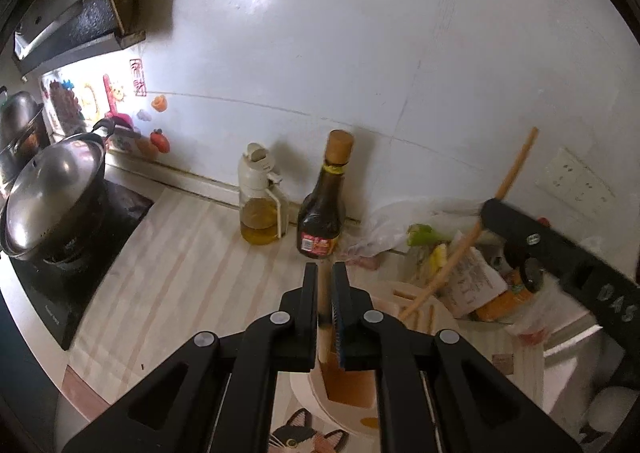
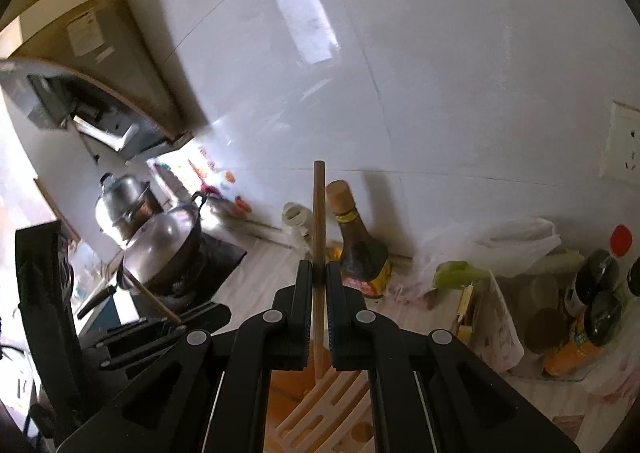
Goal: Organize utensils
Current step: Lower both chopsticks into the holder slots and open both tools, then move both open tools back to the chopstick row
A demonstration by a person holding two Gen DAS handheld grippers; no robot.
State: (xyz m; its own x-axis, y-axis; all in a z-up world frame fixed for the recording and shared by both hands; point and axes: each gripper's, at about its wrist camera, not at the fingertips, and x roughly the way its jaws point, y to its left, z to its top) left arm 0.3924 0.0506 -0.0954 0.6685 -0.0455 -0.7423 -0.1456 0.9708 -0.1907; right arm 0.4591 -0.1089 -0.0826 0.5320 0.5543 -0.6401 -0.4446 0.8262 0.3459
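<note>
- left wrist: left gripper [image 1: 327,273] clamping wooden utensil handle [image 1: 325,293], lowering into slotted holder [image 1: 352,397].
- right gripper [image 2: 319,273] pinching chopstick [image 2: 319,213] over holder; neither seated yet.

A lived-in home kitchen. At the left end of the striped countertop [image 1: 192,253] a lidded wok [image 1: 52,189] sits on a black gas hob [image 1: 80,265], with a steel stockpot [image 2: 120,205] behind it and a range hood [image 1: 60,21] overhead. Along the glossy white tiled wall [image 1: 360,33] stand an oil dispenser bottle [image 1: 262,201] and a dark sauce bottle [image 1: 324,209]. Cartoon stickers [image 1: 116,93] decorate the wall by the hob, and a wall socket [image 2: 622,145] sits at the right.
</note>
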